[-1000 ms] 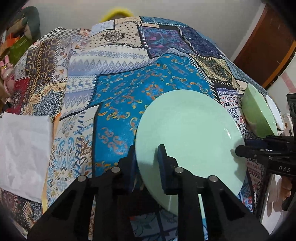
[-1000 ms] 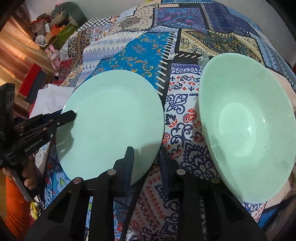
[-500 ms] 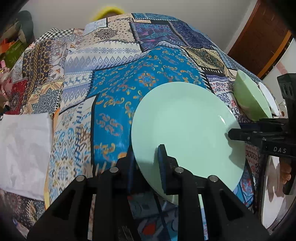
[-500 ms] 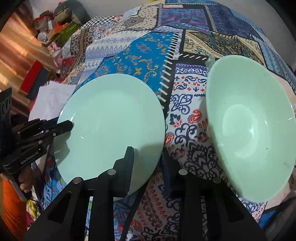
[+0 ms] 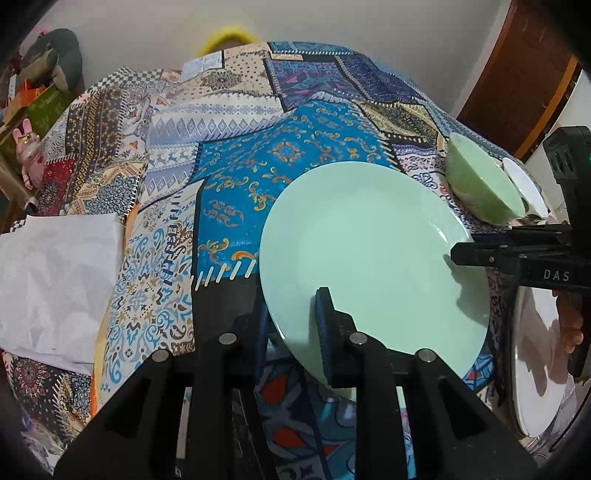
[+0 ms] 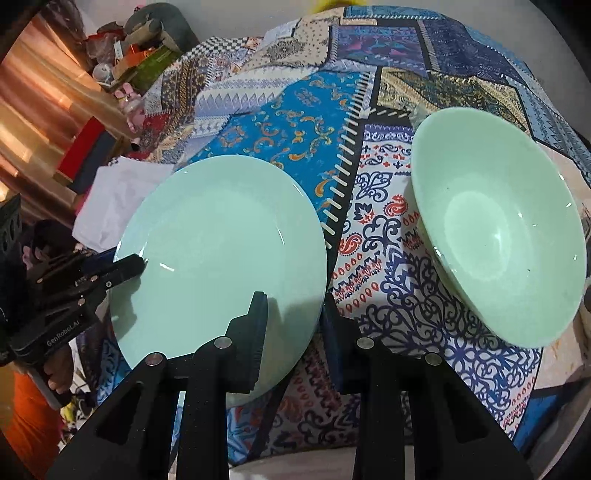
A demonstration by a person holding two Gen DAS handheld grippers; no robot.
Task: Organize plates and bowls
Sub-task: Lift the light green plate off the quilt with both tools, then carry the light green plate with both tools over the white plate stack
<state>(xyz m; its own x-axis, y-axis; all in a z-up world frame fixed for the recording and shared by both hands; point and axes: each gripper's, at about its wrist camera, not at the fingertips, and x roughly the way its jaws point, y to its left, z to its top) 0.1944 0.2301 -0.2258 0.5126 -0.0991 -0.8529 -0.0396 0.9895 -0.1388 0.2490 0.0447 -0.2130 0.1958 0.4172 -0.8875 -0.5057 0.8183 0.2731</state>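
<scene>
Nearby, empty green bowl (image 6: 498, 229) upright.

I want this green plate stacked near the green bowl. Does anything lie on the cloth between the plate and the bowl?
Nothing visible: only bare patterned tablecloth separates the green plate, clamped by both grippers, from the green bowl.

You worked in a lived-in home: a patchwork tablecloth (image 5: 280, 173) covered the table, stuffed toys (image 6: 155, 26) cluttered its far-left corner, and a wooden door (image 5: 524, 74) stood beyond its right edge.
</scene>
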